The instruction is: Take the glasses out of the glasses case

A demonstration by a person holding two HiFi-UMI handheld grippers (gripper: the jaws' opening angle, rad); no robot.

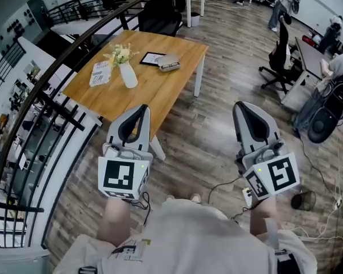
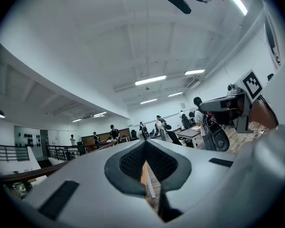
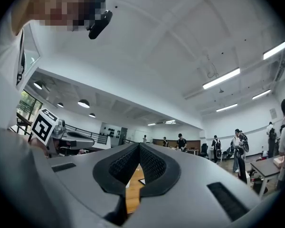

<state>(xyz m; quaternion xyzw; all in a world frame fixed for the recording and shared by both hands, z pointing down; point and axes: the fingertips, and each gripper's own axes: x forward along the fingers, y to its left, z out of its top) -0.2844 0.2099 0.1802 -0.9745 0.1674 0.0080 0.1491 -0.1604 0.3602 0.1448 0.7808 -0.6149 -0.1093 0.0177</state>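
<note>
A grey glasses case lies on the far part of a wooden table, beside a dark flat rectangle. I cannot tell whether the case is open. Both grippers are held well short of the table, over the floor near the person's body. The left gripper points towards the table's near corner, its jaws together and nothing between them. The right gripper is off to the table's right, jaws also together and empty. In the left gripper view the left gripper looks shut; in the right gripper view the right gripper looks shut too.
A white vase with flowers and a printed sheet stand on the table's left half. A black railing runs along the left. An office chair and desks are at the right. Cables lie on the wooden floor.
</note>
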